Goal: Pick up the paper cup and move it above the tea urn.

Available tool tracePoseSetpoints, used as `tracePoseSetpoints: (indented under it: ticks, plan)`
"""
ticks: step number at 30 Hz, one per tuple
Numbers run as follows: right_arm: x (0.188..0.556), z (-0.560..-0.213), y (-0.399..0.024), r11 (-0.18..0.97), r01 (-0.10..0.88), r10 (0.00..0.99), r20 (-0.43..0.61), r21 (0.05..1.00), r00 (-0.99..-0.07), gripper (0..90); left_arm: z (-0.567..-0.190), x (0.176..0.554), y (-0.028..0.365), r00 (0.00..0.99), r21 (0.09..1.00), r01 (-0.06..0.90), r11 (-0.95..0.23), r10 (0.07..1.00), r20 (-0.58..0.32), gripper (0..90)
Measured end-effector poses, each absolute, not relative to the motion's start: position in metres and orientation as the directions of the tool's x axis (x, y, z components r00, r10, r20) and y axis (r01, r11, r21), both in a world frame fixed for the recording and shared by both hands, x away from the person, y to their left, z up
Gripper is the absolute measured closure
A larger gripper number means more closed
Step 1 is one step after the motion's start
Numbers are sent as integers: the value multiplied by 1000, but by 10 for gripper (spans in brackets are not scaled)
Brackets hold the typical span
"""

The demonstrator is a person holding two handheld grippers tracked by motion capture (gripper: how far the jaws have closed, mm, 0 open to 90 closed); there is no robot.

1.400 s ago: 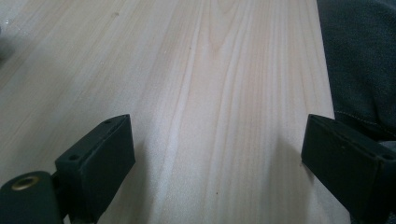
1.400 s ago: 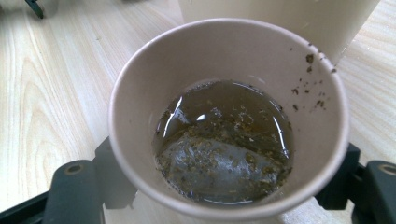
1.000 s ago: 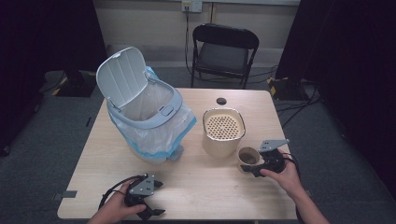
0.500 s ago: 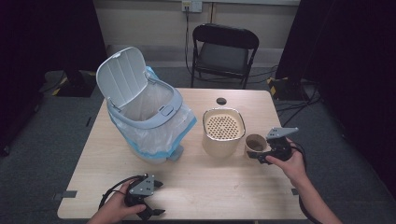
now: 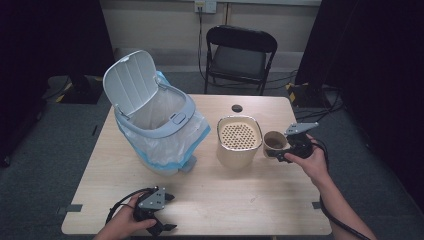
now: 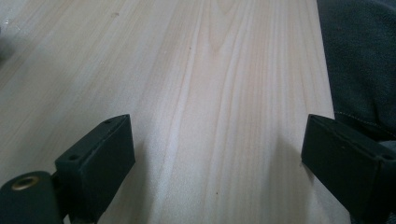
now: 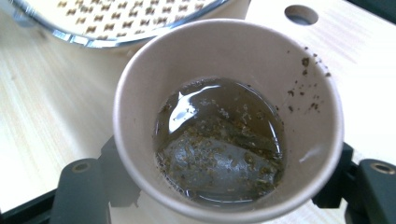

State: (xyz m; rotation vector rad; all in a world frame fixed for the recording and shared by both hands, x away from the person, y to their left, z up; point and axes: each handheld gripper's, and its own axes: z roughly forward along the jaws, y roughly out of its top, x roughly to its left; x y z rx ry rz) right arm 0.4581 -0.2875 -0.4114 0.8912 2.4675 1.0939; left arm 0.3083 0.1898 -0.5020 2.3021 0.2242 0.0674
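- Paper cup [image 7: 229,116] was clamped between the two black jaws of the right gripper [image 5: 285,151], which pressed on its sides low down, as seen in the right gripper view.
- Murky brownish liquid [image 7: 219,140] with dark flecks and a pale sunken lump was seen in the bottom of the cup, and a few flecks were stuck to its inner wall.
- The cup was held roughly upright, just beside the right edge of the beige container [image 5: 239,142], whose perforated top [image 7: 116,14] was seen right behind the cup's rim in the right gripper view.
- In the high view the cup [image 5: 274,142] was seen over the right part of the table [image 5: 250,195], with the right hand [image 5: 312,162] wrapped around the gripper's body.
- A small round hole [image 5: 237,108] in the tabletop was seen beyond the container, near the far edge.
- The left gripper [image 5: 159,215] was seen near the front left edge of the table, held by the left hand [image 5: 120,225], well apart from the cup.
- Its jaws were spread wide with nothing between them, bare wood being seen there in the left gripper view.
- A bin [image 5: 155,125] lined with a clear bag, its lid [image 5: 131,82] swung up, was seen tilted on the left part of the table.
- A black folding chair [image 5: 240,55] was seen behind the table.
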Motion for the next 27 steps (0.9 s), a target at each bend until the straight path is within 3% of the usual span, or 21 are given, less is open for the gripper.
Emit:
tracePoseSetpoints:
  ticks: [27]
  plan:
    - [513,-403,-279,513,424,666,-35,747,-745,284,-501,308,190,983,728,137,-672,180,-19,84]
